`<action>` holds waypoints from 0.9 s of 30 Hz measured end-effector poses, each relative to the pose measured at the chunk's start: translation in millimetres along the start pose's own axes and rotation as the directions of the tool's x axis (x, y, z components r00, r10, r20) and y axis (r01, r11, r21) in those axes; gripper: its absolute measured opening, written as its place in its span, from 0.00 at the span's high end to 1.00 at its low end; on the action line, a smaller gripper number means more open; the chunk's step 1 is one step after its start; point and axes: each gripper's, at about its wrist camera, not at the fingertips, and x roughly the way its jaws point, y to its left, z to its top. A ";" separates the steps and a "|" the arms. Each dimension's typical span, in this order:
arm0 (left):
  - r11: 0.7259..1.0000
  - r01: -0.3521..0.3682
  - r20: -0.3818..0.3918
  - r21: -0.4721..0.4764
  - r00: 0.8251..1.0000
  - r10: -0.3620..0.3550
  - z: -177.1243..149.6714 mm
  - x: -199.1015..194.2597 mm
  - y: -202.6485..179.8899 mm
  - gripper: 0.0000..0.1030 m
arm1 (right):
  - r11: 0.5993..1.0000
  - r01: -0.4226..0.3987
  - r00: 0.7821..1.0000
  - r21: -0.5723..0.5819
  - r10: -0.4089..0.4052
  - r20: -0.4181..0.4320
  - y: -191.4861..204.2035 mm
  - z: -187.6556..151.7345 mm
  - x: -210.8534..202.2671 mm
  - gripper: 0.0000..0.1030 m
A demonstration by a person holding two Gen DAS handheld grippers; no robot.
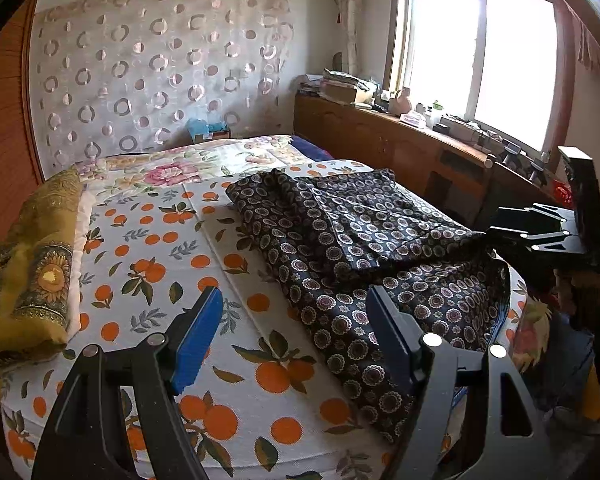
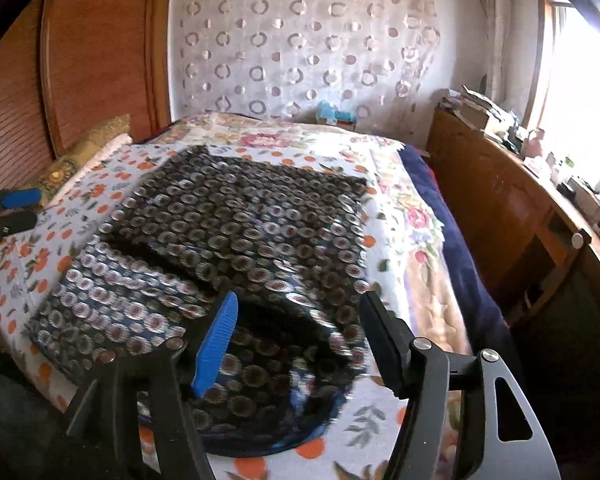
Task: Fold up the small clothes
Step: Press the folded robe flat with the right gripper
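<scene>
Your right gripper (image 2: 296, 340) hangs spread over the near edge of the garment (image 2: 236, 232), nothing pinched; the cloth lies part-folded on the bed (image 2: 388, 412). Left gripper (image 1: 296, 336) spread too, empty beside it. Looks like a fold just laid: next, pick a fresh edge and carry it across

Dark garment (image 1: 364, 240) with pale rosettes; white sheet (image 1: 152, 240), orange fruit.

No readable text, label, brand, number or sign anywhere in either view. Only patterns to be seen: rings, oranges, flowers. Small items along the windowsill too far off and too blurred to read.
</scene>
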 end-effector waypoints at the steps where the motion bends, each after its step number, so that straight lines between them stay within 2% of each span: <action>1: 1.000 0.000 -0.001 0.001 1.000 0.000 0.0 0.7 -1.2 0.27 | 1.000 -0.017 1.000 -0.005 0.017 0.006 6.0 0.0 -1.7 0.35; 7: 1.000 -0.004 -0.009 -0.004 1.000 0.004 -3.2 3.1 -1.6 0.27 | 0.991 -0.111 0.994 -0.069 0.110 -0.017 36.1 6.9 12.7 0.35; 12: 1.000 -0.007 -0.009 -0.008 1.000 0.007 -3.7 2.7 0.2 0.27 | 0.972 -0.195 0.980 -0.133 0.186 -0.075 60.1 23.8 41.6 0.35; 19: 1.000 -0.009 -0.010 -0.008 1.000 0.009 -3.9 1.8 1.2 0.27 | 0.929 -0.300 0.949 -0.215 0.267 -0.170 89.4 44.7 73.9 0.35; 25: 1.000 -0.008 -0.010 -0.010 1.000 0.007 -4.4 2.2 1.4 0.27 | 0.905 -0.338 0.929 -0.257 0.276 -0.248 97.2 49.2 99.0 0.35; 27: 1.000 -0.007 -0.010 -0.011 1.000 0.007 -4.8 2.0 1.4 0.27 | 0.903 -0.347 0.925 -0.253 0.285 -0.251 95.0 49.2 105.2 0.35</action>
